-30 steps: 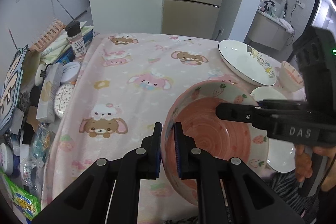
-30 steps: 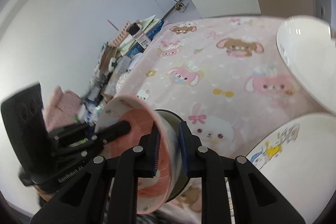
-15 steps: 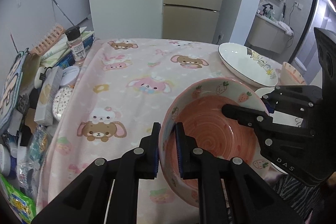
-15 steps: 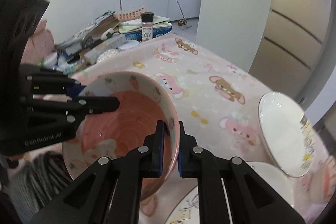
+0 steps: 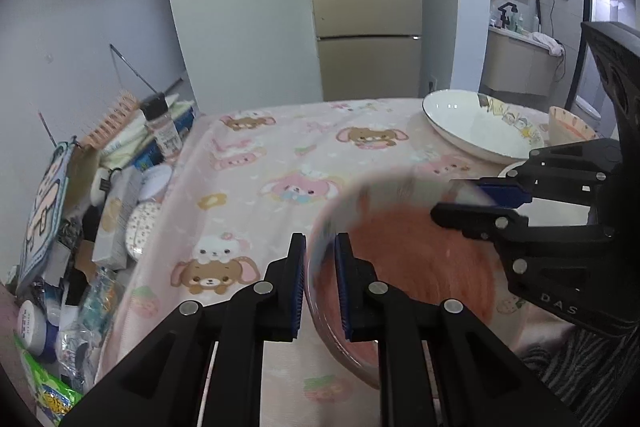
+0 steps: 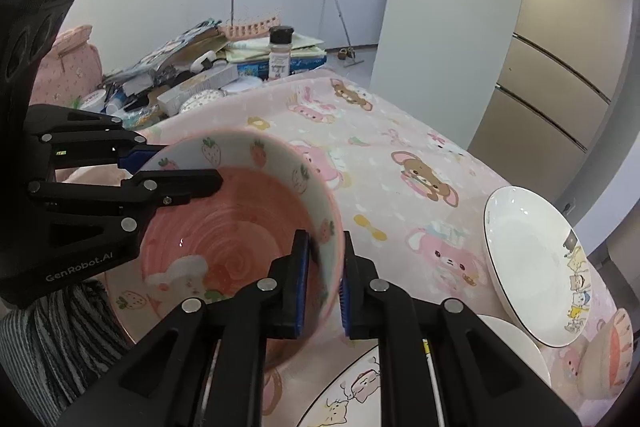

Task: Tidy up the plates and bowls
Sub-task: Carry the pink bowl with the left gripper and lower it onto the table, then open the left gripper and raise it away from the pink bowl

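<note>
Left wrist view: your left gripper (image 5: 320, 281) is clamped on the near rim of the pink bowl (image 5: 420, 259), one finger outside the wall, one inside. The bowl is motion-blurred in this view and sits over the pink cartoon tablecloth (image 5: 280, 167). Your right gripper (image 5: 468, 203) comes in from the right and grips the bowl's opposite rim, one black finger reaching over the inside, the blue-padded one outside. Behind it a white plate (image 5: 472, 123) with cartoon print rests on the cloth; just right of that, a small pink bowl (image 5: 568, 125) is partly cut off by the gripper body. Clutter (image 5: 100, 195) is piled along the table's left edge, with a black-capped bottle (image 5: 162, 127) standing at the far end and a comb (image 5: 112, 121) beside it. A tall cabinet (image 5: 364, 7) stands behind the table.

Right wrist view: your right gripper (image 6: 322, 283) pinches the bowl (image 6: 240, 227) wall at its right rim, pads on both sides. The strawberry print is sharp here, and so is the swirl inside. Your left gripper (image 6: 176, 167) holds the far-left rim. So both hands have the bowl, which looks lifted off the cloth (image 6: 400, 163), tilted toward the camera. The white plate (image 6: 532, 267) lies to the right, well apart from the bowl. A second plate (image 6: 352, 391) with cartoon figures shows at the bottom under your fingers, and the small pink bowl (image 6: 616, 355) is at the far right edge.
</note>
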Demonstrator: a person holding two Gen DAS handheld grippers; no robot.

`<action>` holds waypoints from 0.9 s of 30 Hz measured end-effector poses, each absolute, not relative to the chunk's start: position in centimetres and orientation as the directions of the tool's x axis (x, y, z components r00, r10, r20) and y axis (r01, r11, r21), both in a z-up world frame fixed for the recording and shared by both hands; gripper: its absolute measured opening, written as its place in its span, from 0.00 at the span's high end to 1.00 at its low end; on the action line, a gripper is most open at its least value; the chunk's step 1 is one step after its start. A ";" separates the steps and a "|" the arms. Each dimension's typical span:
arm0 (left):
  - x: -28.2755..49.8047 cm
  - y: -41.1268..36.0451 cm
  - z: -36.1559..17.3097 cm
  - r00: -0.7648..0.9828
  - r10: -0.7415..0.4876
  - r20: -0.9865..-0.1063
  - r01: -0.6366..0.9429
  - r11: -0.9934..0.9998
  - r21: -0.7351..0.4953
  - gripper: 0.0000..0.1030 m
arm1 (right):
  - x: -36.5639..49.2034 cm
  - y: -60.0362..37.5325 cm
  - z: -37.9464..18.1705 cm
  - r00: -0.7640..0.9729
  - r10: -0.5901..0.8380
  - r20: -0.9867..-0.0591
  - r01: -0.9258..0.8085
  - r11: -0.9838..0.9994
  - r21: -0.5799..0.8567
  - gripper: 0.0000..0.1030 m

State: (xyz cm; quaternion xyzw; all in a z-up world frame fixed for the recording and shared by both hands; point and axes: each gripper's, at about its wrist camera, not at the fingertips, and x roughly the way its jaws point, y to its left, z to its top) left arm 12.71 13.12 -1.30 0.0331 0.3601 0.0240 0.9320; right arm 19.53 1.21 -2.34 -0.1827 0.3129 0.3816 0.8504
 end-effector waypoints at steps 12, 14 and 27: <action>11.3 12.5 2.5 0.810 0.012 -0.586 0.008 0.999 0.032 0.84 | 19.2 -2.5 2.0 0.563 0.603 -0.564 -0.721 0.692 0.020 0.03; 11.0 12.2 3.6 0.823 0.006 -0.568 0.007 1.000 0.022 0.53 | 19.2 -3.9 3.5 0.571 0.617 -0.541 -0.713 0.700 0.045 0.00; 8.5 5.9 11.2 0.915 -0.095 -0.392 0.102 0.995 -0.003 0.00 | 14.4 -15.1 13.0 0.747 0.564 -0.352 -0.604 0.797 -0.004 0.00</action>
